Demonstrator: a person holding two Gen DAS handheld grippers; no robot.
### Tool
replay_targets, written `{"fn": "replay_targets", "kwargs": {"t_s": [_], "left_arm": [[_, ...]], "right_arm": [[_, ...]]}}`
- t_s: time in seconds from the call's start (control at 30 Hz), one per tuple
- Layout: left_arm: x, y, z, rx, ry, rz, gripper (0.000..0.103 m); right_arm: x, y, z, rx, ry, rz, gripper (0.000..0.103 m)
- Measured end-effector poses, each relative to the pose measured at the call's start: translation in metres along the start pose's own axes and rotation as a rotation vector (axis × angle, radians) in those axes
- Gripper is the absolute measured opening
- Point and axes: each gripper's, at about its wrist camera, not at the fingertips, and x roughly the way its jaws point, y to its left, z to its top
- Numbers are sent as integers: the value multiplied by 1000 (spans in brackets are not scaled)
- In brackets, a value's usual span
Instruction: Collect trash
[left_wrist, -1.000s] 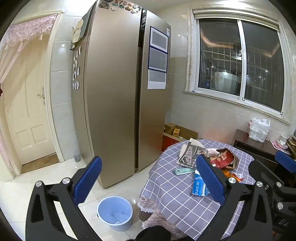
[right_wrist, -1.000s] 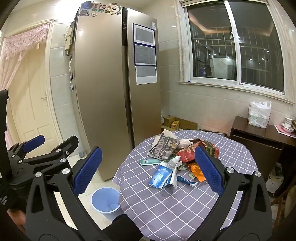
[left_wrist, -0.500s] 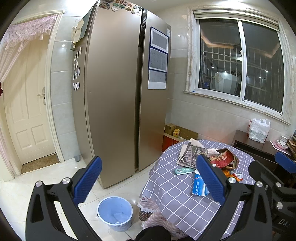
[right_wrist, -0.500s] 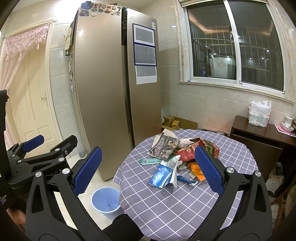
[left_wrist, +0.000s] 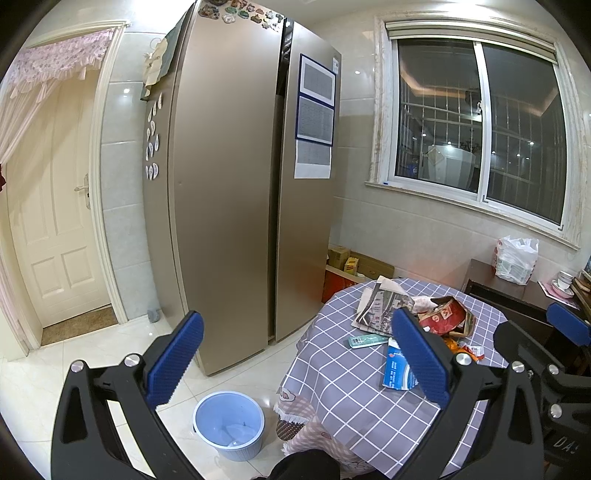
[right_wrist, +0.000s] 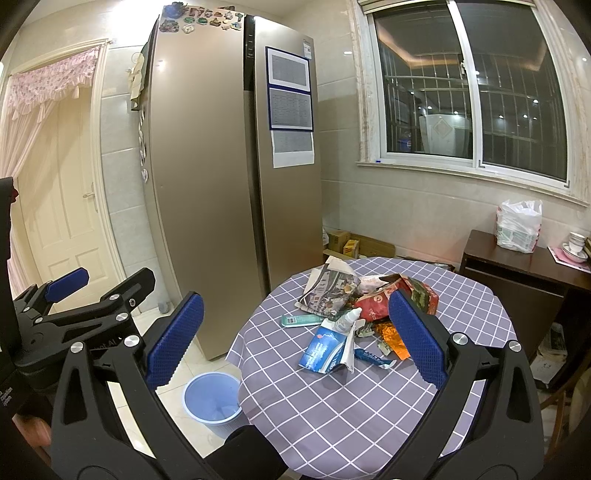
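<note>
A heap of trash lies on the round table with the purple checked cloth: a crumpled newspaper, a red torn package, a blue carton, a small white bottle, a teal wrapper and orange foil. A light blue bin stands on the floor left of the table. My left gripper is open and holds nothing, hovering above the floor and bin. My right gripper is open too, short of the trash heap, with nothing between its fingers.
A tall bronze fridge stands behind the bin. A white door is at the left. A dark wooden sideboard with a white plastic bag sits right of the table. Cardboard boxes rest under the window.
</note>
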Motion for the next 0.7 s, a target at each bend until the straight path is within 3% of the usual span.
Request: {"fn": "replay_targets", "kwargs": {"t_s": [0.7], "left_arm": [[-3,0,0,1,-4,-8,99]], "right_arm": [[-1,2,1,-1,-6,-3,98]]}}
